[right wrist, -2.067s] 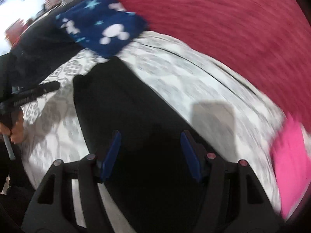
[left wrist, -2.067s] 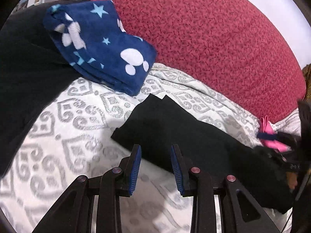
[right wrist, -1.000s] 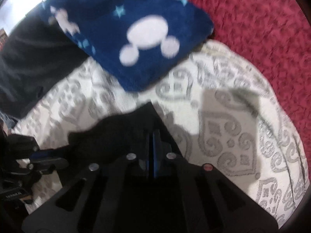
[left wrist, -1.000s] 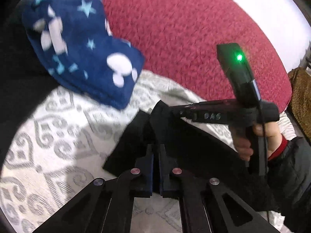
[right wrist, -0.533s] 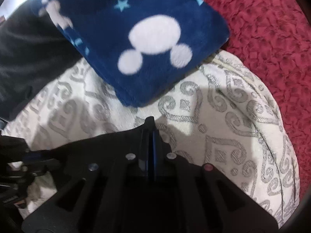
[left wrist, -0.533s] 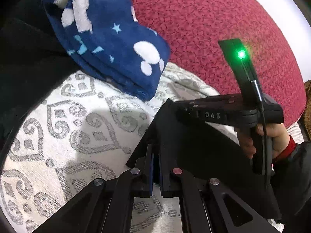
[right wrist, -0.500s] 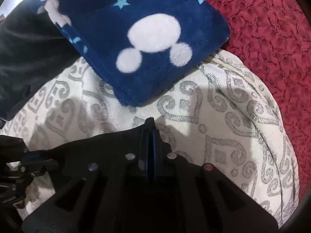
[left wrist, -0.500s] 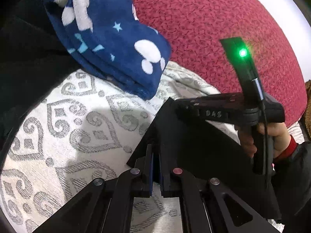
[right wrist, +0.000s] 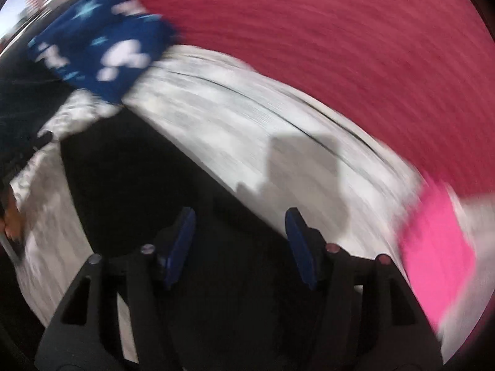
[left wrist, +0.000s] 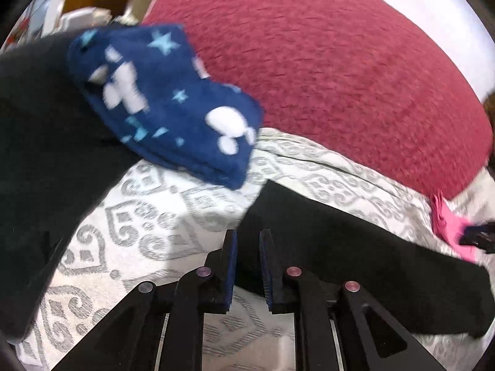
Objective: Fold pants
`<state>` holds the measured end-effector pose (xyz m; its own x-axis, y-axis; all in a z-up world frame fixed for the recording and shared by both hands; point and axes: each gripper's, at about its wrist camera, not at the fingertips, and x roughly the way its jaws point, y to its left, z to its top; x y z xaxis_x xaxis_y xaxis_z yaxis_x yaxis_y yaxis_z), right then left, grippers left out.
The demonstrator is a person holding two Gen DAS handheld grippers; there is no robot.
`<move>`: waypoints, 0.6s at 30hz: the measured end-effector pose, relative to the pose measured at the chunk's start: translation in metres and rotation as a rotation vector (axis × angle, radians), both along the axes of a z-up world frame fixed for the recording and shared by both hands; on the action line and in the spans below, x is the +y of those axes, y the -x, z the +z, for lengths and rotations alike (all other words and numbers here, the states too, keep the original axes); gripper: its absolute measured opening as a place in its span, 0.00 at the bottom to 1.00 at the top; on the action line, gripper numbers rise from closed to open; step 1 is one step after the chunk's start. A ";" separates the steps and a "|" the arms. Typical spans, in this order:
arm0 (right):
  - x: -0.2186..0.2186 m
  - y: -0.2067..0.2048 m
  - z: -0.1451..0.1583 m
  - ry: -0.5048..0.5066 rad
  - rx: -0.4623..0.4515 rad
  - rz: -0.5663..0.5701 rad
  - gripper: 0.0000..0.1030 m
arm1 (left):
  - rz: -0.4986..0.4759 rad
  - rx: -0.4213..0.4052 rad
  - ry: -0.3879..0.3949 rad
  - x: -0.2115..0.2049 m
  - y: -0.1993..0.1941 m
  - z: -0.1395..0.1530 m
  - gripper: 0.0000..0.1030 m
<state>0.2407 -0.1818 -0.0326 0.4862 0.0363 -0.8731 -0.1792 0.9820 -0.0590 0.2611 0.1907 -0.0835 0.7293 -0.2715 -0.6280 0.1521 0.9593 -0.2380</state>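
Left wrist view: the black pants (left wrist: 355,253) lie folded flat on the patterned bed cover (left wrist: 148,235), below the red pillow. The left gripper (left wrist: 247,256) has just been parting, nothing pinched; the right gripper (right wrist: 239,241), blurred, has just spread wide. This fold looks released; next calls for regripping an end.

Two wrist fisheyes, both close above the bed and angled down along their own fingers. Left view aimed across the patterned white bedspread (left wrist: 148,232) toward the red blanket (left wrist: 340,77). Right view, motion-blurred, facing the same way from further right. Shared by both: black pants (left wrist: 355,247), blue star-print fleece (left wrist: 173,108), pink cloth (right wrist: 433,256).
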 end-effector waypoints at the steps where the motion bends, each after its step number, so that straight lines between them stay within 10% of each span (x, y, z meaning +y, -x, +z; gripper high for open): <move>1: -0.031 0.026 0.001 -0.008 0.010 -0.083 0.60 | -0.027 -0.008 -0.005 -0.008 0.005 0.003 0.14; 9: -0.178 0.227 -0.036 -0.047 0.047 -0.584 0.60 | -0.352 0.051 -0.008 -0.118 0.063 0.015 0.21; 18: -0.129 0.283 -0.046 -0.089 -0.094 -0.420 0.60 | -0.658 0.154 -0.030 -0.250 0.137 0.016 0.22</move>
<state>-0.0423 -0.3109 -0.0783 0.5516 -0.1084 -0.8270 0.2388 0.9705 0.0320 0.1246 -0.0597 -0.0679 0.3196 -0.6088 -0.7261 0.6730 0.6852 -0.2783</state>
